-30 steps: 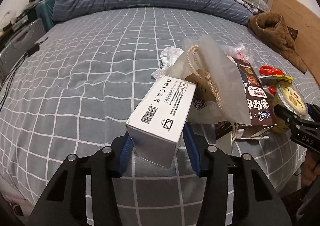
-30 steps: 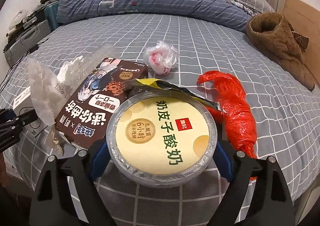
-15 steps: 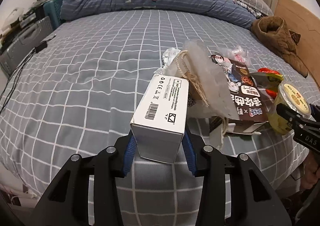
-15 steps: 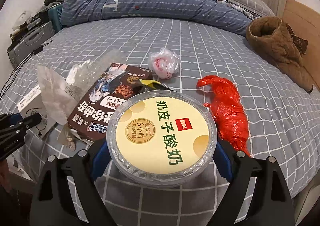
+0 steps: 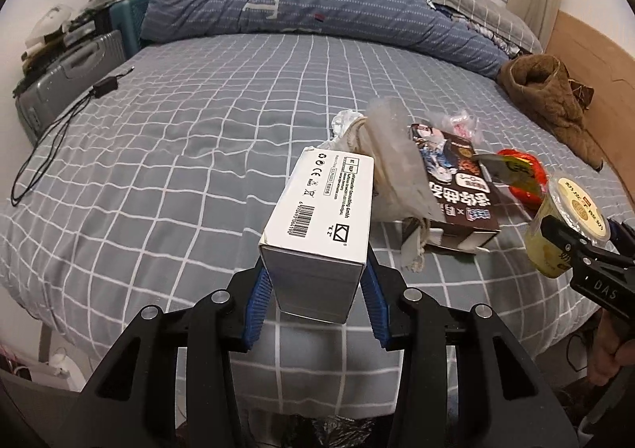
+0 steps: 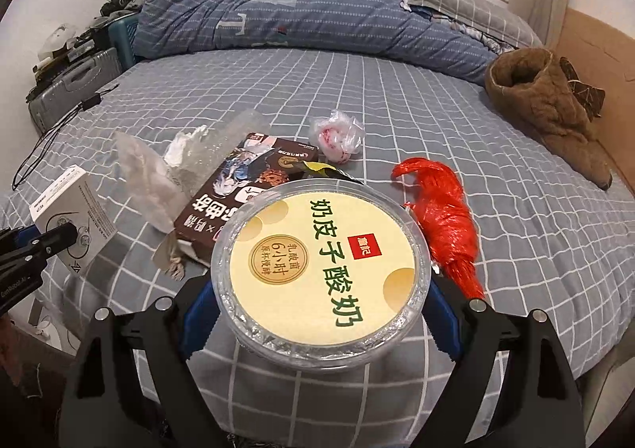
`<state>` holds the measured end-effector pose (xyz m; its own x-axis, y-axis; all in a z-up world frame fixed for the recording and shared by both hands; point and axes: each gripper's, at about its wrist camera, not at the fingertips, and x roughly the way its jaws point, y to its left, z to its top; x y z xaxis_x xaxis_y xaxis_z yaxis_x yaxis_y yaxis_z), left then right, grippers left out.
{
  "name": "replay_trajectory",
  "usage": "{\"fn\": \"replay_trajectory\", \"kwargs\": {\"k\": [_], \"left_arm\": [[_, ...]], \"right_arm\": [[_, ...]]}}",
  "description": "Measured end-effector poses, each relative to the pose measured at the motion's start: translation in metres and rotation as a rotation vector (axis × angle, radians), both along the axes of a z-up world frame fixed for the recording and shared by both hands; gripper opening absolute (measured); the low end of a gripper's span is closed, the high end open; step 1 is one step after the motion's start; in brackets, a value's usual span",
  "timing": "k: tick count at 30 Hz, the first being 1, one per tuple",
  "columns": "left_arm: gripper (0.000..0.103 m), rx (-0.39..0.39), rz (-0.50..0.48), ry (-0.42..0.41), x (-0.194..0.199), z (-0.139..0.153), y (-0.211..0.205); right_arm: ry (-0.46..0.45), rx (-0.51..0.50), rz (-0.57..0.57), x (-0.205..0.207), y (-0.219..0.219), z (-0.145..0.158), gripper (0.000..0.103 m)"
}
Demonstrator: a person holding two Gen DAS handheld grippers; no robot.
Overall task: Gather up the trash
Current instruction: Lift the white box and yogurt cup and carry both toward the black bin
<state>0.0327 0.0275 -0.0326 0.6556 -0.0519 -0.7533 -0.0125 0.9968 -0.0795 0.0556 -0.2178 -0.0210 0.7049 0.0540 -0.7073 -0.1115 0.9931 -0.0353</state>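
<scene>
Left tongs point(image 5: 315, 307) clamp a white box point(image 5: 317, 217) with barcode, CE mark, "GmbH" print, held above the bed point(image 5: 166, 154) edge. Right tongs point(image 6: 317, 323), spread wide, grip a foil-rimmed cup point(image 6: 321, 265), yellow lid reading "奶皮子酸奶", also off the bed.

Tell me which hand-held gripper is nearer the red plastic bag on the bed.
Right. The right hand-held gripper, shut on the yogurt cup, sits just beside the red plastic bag. The left hand-held gripper, holding the white box, is farther off, beyond the brown snack box.
</scene>
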Motion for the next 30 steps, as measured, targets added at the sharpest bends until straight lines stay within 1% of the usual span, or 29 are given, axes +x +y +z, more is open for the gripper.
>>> {"fn": "replay_trajectory", "kwargs": {"k": [9,12,14,19,30], "left_arm": [[0.042,-0.008,-0.002,-0.024,-0.028,0.019,-0.016],[0.042,0.007,-0.022,-0.039,-0.04,0.027,-0.025],[0.042,0.001,-0.029,-0.045,-0.049,0.031,-0.028],[0.042,-0.013,-0.03,-0.04,-0.066,0.037,-0.03],[0.042,-0.009,-0.03,-0.038,-0.102,0.045,-0.037]], "right_arm": [[-0.032,0.026,-0.013,-0.03,0.001,0.023,0.083],[-0.055,0.042,-0.01,-0.042,-0.001,0.034,0.083],[-0.055,0.048,-0.011,-0.052,-0.002,0.038,0.083],[-0.057,0.052,-0.015,-0.074,-0.003,0.043,0.083],[-0.076,0.05,-0.001,-0.124,0.005,0.059,0.083]]}}
